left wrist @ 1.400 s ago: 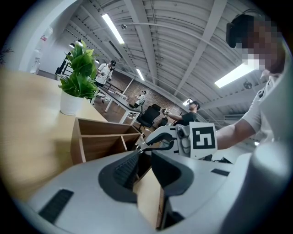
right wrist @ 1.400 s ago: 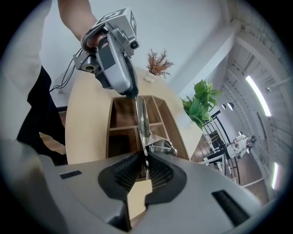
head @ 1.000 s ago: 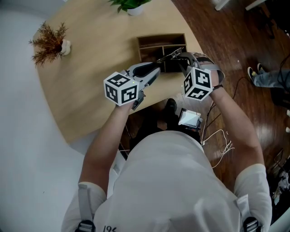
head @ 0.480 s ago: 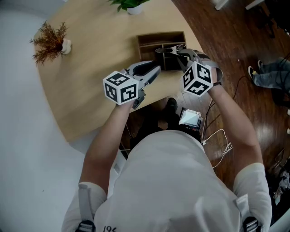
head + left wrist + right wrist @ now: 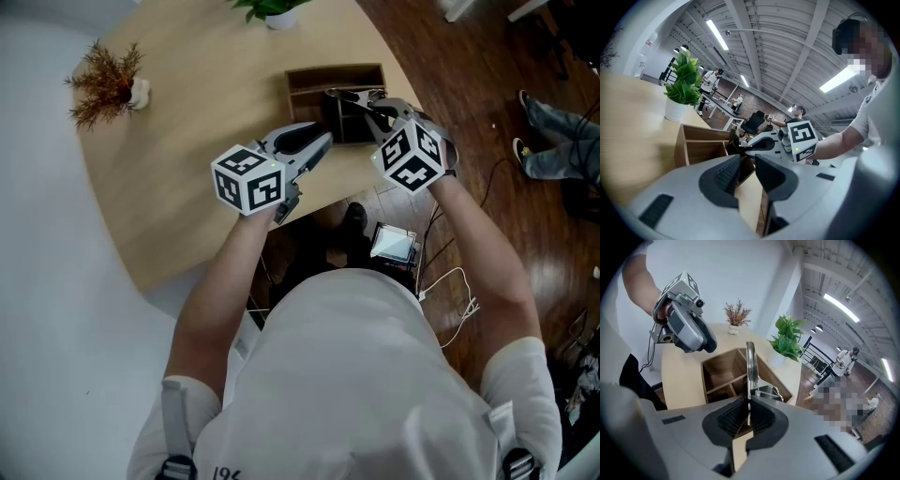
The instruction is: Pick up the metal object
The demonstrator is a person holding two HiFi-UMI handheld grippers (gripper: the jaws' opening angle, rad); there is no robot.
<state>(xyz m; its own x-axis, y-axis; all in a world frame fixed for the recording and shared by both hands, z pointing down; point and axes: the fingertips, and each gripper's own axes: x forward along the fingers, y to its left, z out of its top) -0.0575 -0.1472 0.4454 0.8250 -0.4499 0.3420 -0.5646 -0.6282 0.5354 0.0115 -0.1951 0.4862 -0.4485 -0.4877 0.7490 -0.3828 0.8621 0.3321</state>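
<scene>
We see the right gripper (image 5: pixel 749 412) with its jaws shut on the metal object (image 5: pixel 750 363), a thin shiny strip pinched between the ribbed pads. In the right gripper view the strip stands upright at the centre of the frame, with a smaller looped metal part at its foot. It is held over the wooden organizer (image 5: pixel 309 79), an open box with dividers that sits in the upper middle of the head view, near the edge of the pale round table (image 5: pixel 178 159). We cannot tell whether the metal touches the box. The left gripper (image 5: pixel 747 169) is open, jaws apart with nothing between them, and hovers over the table just left of the organizer, pointing toward it. Each gripper carries a cube of black-and-white square markers. A dried brown plant in a small white pot (image 5: pixel 105 82) stands at the upper left of the head view, and a green potted plant (image 5: pixel 268 9) at the top edge. Dark print on the white shirt (image 5: pixel 356 375) at the bottom edge is cut off and unreadable.
</scene>
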